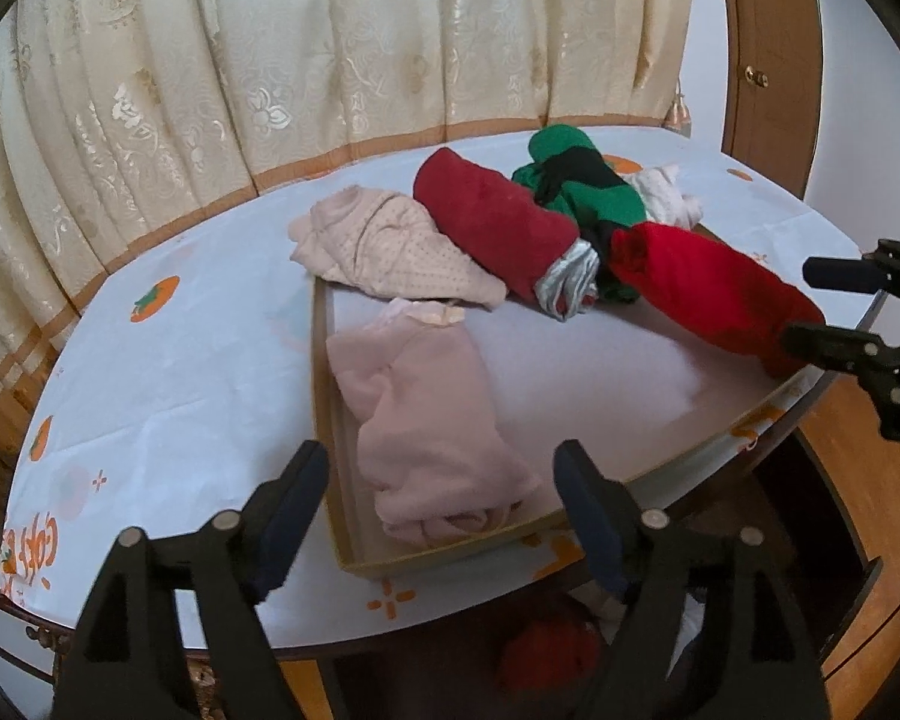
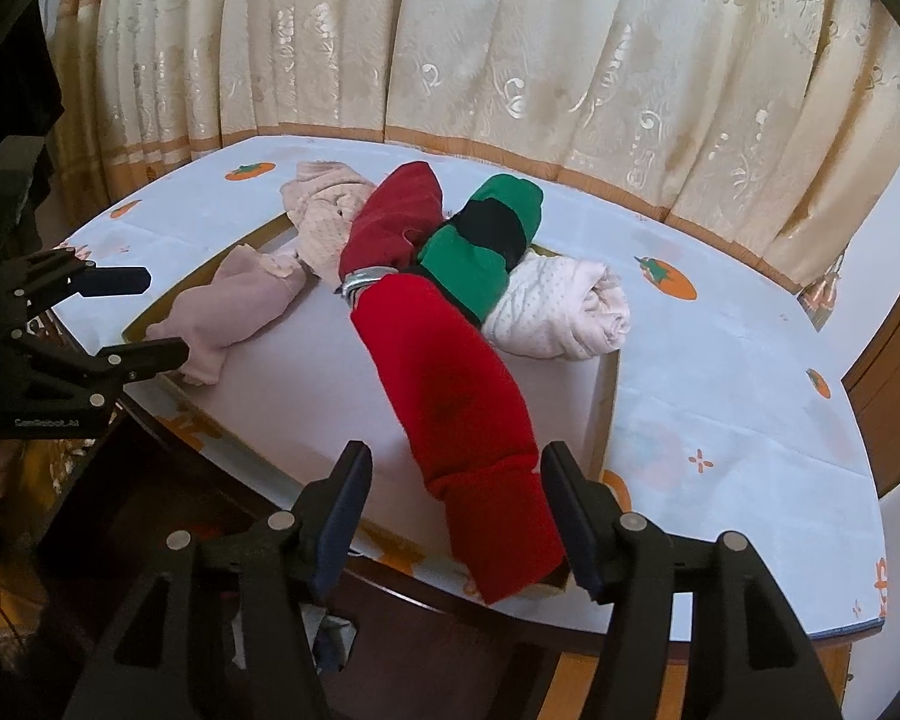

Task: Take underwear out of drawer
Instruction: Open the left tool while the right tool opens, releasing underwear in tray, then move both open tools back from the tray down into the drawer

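A shallow cardboard tray [image 1: 324, 360] on the table holds several folded underwear pieces. A pale pink piece [image 1: 426, 414] lies at its near left, and my left gripper [image 1: 444, 468] hovers open over that piece's near end, pads clear of it. A bright red piece [image 2: 456, 390] runs toward the tray's near edge. My right gripper [image 2: 457, 462] is open with this piece's near end between its fingers, not clamped. Behind lie a dark red roll [image 1: 492, 222], a green-and-black piece [image 1: 576, 180], a dotted pink piece [image 1: 390, 246] and a white dotted one [image 2: 558, 306].
The table wears a pale cloth with orange fruit prints [image 2: 720, 390]. A cream curtain [image 1: 270, 60] hangs close behind it and a wooden door [image 1: 768, 60] stands at the right. Below the table's near edge is a dark space with red cloth [image 1: 546, 654] in it.
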The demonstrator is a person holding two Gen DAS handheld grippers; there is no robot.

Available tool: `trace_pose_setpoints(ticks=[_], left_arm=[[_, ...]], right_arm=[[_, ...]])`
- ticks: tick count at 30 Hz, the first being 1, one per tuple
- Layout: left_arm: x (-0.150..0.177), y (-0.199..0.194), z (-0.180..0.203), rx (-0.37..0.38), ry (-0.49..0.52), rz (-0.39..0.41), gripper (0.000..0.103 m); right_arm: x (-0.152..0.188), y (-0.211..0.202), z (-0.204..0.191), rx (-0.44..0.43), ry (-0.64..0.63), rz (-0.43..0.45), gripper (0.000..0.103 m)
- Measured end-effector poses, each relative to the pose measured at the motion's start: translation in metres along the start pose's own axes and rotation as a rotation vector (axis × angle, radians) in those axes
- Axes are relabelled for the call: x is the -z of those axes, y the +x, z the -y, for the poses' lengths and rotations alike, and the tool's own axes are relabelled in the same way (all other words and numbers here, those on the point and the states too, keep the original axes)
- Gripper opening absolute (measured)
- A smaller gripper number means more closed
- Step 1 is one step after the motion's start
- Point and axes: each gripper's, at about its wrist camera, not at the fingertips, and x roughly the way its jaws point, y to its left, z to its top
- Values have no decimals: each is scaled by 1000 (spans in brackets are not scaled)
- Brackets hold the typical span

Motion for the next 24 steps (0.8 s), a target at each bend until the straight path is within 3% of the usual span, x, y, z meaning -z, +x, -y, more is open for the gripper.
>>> trace_pose_setpoints(ticks=[3, 11, 24], left_arm=[[2, -4, 0, -2, -2, 10, 88], [10, -13, 3, 12, -7, 15, 94], [50, -33, 17, 35, 31, 8, 94]], right_arm=[[3, -8, -3, -5, 3, 21, 61], [10, -21, -13, -19, -2, 46, 62], [49, -32, -35, -86, -26, 40, 63]])
